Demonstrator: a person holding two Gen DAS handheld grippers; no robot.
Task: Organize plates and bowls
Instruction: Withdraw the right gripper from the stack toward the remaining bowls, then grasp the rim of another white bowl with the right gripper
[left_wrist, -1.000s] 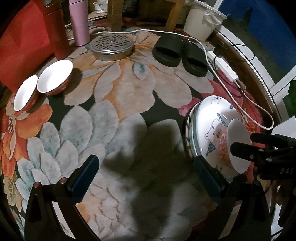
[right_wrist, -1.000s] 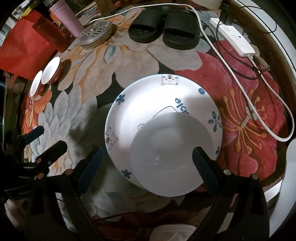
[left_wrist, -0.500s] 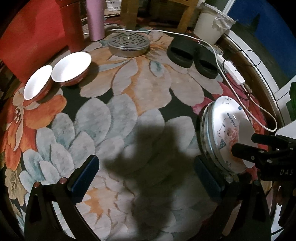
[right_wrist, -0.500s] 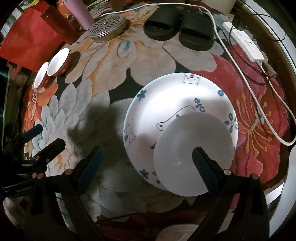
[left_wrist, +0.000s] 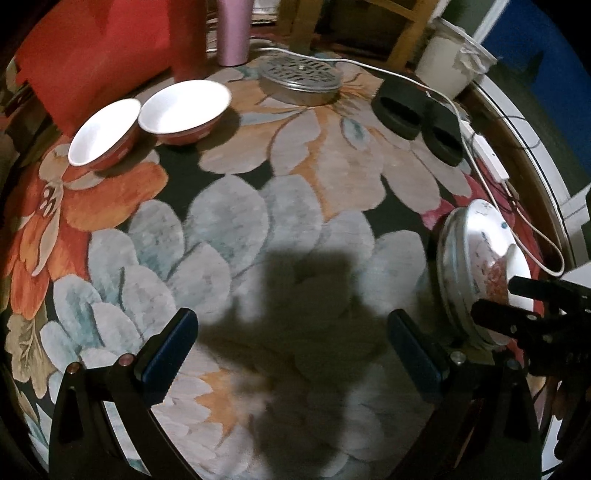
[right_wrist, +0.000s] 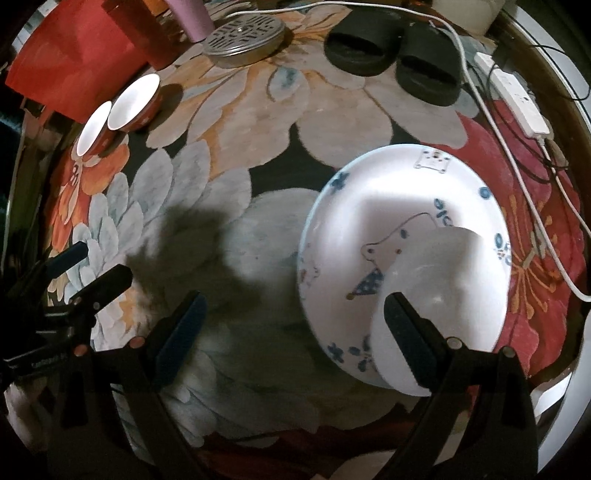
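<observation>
Left gripper (left_wrist: 291, 354) is hanging wide open, empty, two red bowls (left_wrist: 147, 122) far ahead to its left. Right gripper (right_wrist: 291, 325) is also spread, empty; stacked plates (right_wrist: 402, 266) just ahead-right, small one (right_wrist: 436, 317) by its right finger (contact unclear). Judging: approach bowl rims low, square.
</observation>
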